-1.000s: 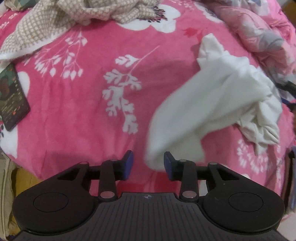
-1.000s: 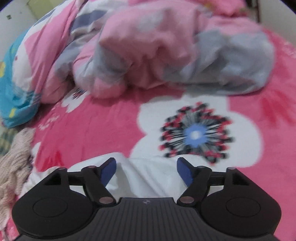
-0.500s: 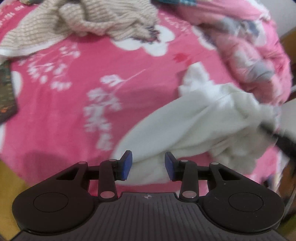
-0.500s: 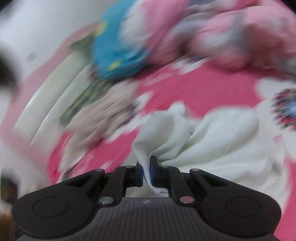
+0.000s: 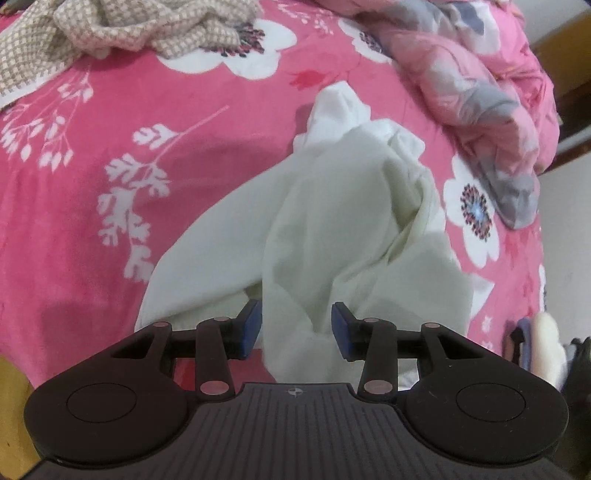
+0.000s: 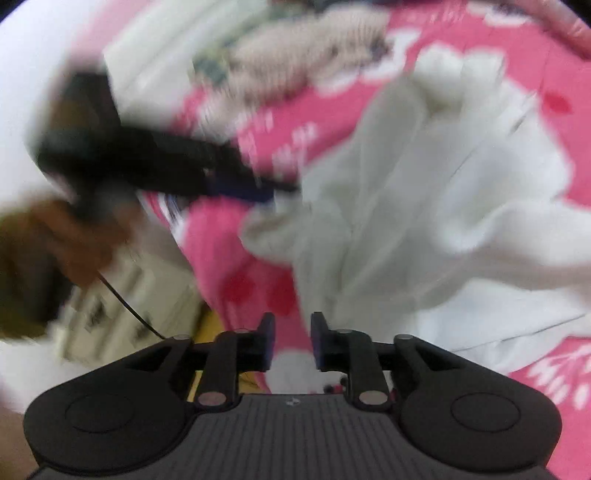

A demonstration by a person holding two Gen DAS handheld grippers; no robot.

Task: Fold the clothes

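Observation:
A crumpled white garment (image 5: pixel 332 229) lies on the pink floral bed cover (image 5: pixel 110 129). My left gripper (image 5: pixel 295 328) is open, and a hanging fold of the garment runs down between its blue pads. The right wrist view is blurred by motion. In it my right gripper (image 6: pixel 293 341) stands slightly open with nothing between its fingers, just left of the white garment (image 6: pixel 424 206). The same view shows the left gripper (image 6: pixel 273 188) as a dark shape held by a hand (image 6: pixel 74 236), its tips at the garment's edge.
A beige checked garment (image 5: pixel 129 22) is bunched at the far left of the bed. A pink and grey quilt (image 5: pixel 480 92) is piled at the far right. The bed's near edge and a yellow wooden part (image 5: pixel 11 387) show at lower left.
My right gripper was shut on a bunch of the white garment half a second ago; now it has let go and swung away. My left gripper has moved in around a fold of the garment.

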